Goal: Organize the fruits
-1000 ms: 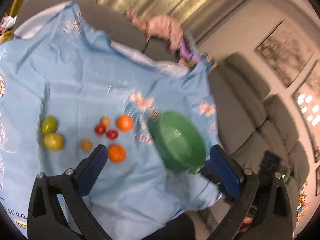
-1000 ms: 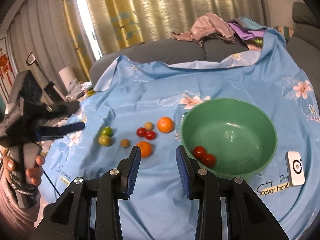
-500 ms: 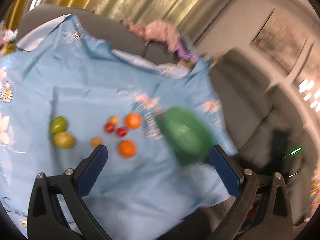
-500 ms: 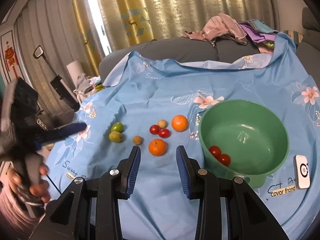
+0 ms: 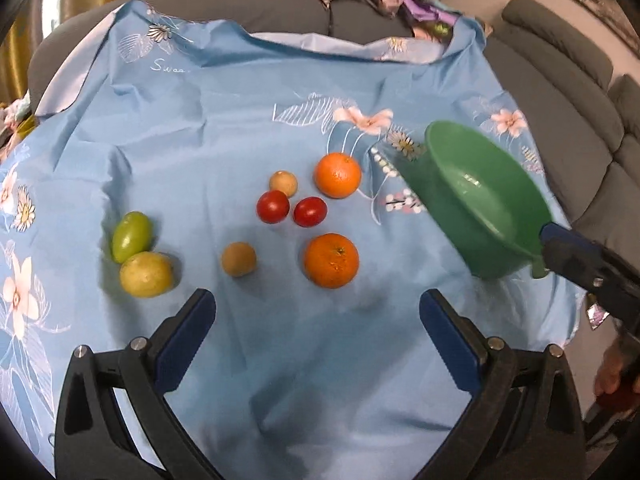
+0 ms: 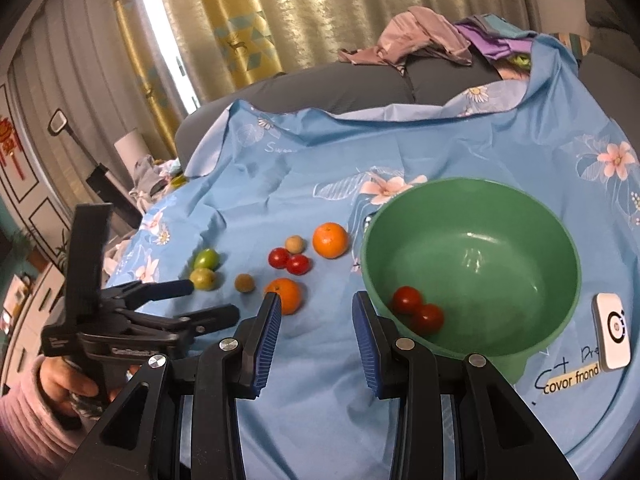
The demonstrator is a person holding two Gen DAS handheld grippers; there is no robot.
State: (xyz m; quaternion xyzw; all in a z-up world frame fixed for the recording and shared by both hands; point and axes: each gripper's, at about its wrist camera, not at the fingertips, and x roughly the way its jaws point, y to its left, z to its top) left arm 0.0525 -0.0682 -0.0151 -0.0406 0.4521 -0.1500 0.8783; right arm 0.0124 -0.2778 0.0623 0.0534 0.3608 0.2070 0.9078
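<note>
On a blue flowered cloth (image 5: 240, 92) lie two oranges (image 5: 331, 261), two red tomatoes (image 5: 273, 207), two small brown fruits (image 5: 239, 259) and two green fruits (image 5: 132, 231). A green bowl (image 6: 472, 216) on the right holds two tomatoes (image 6: 418, 309). My left gripper (image 5: 318, 330) is open and empty, just short of the near orange. My right gripper (image 6: 316, 330) is open and empty, between the near orange (image 6: 286, 295) and the bowl. In the left wrist view the right gripper's finger tip (image 5: 560, 236) is at the bowl's rim (image 5: 516, 184); I cannot tell if it touches.
A grey sofa (image 5: 280, 12) with piled clothes (image 6: 420, 36) lies behind the table. A small white device (image 6: 612, 330) sits on the cloth right of the bowl. Curtains (image 6: 280, 20) hang at the back. The table edge runs close to the bowl on the right.
The left gripper has swung from a tilted, high view down toward the fruit group. The right gripper has moved closer to the bowl and the near orange. Both stay open.
</note>
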